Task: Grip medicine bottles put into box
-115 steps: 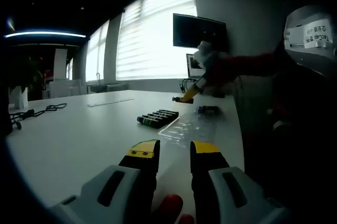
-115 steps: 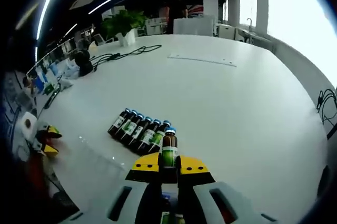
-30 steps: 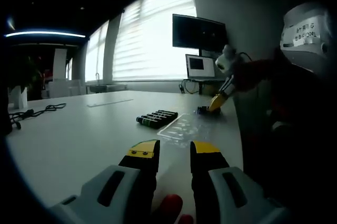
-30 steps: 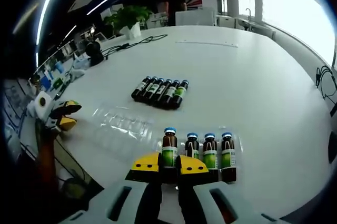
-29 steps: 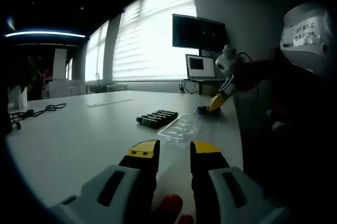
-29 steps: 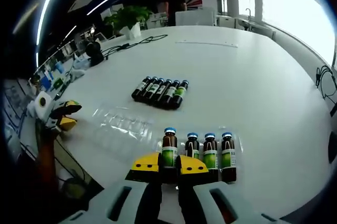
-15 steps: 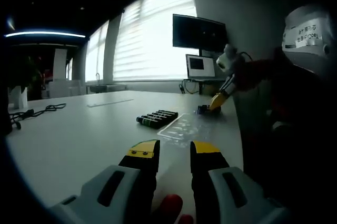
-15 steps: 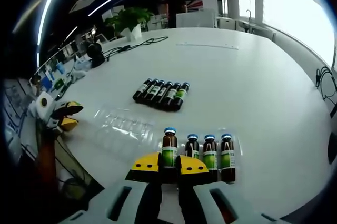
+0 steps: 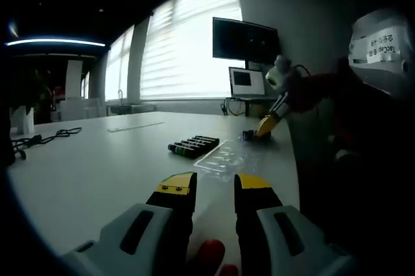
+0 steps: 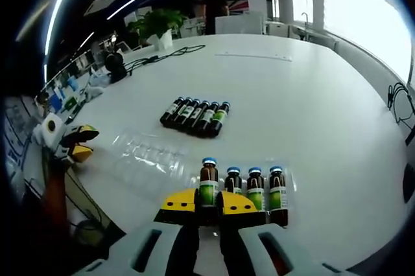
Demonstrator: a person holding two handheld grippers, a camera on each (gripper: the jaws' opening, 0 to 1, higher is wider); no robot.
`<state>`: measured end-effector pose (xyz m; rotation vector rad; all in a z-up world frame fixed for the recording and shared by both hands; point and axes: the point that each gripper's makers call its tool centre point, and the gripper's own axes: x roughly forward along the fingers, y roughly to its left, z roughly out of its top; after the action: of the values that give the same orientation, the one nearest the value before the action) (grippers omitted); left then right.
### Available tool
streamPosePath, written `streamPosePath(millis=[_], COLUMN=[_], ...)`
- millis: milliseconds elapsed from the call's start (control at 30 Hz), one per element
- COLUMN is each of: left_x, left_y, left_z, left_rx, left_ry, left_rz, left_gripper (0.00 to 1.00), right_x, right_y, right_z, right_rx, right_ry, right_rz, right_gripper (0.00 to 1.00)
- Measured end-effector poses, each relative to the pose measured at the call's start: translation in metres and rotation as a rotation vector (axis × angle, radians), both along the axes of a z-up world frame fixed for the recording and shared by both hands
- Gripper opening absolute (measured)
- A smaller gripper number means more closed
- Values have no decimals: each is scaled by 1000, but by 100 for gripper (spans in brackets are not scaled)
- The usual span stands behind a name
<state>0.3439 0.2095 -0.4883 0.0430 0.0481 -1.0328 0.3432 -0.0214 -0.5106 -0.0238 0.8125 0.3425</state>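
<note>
In the right gripper view my right gripper [image 10: 207, 202] is shut on a brown medicine bottle [image 10: 208, 180] with a blue cap and green label. It stands at the left end of a row with three like bottles [image 10: 255, 186] in a clear plastic box [image 10: 146, 155]. Several more bottles [image 10: 196, 116] lie side by side farther out. My left gripper [image 9: 214, 184] rests low over the white table, open, nothing between its jaws. In the left gripper view the lying bottles [image 9: 193, 145], the clear box [image 9: 227, 154] and the right gripper [image 9: 266, 125] show ahead.
The white table [image 10: 311, 107] is broad, with black cables [image 10: 162, 62] and a plant [image 10: 155, 26] at its far side. The left gripper [image 10: 68, 146] sits near the table's left edge. A monitor [image 9: 245, 39] and a person's red sleeve [image 9: 318, 88] stand to the right.
The right gripper has carried its bottle from over the lying row to the left end of the standing three. Over the last second little has shifted. The left gripper has stayed still.
</note>
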Motion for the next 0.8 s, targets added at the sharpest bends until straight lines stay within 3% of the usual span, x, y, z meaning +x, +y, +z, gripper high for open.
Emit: streamPosePath(millis=[233,433,800], left_x=[0,1,0], left_y=[0,0,0], left_z=[0,-1,-1], left_rx=[0,2,3], left_ry=[0,0,0], left_rz=[-1,2,3], left_gripper=[18,18,18], right_x=[0,0,6], right_y=[2,3,4], right_z=[1,1,-2], right_rx=[-20,-133,-124], right_ry=[-12,-33,-23], right_rz=[26,141,112], right_gripper=[8,6,5])
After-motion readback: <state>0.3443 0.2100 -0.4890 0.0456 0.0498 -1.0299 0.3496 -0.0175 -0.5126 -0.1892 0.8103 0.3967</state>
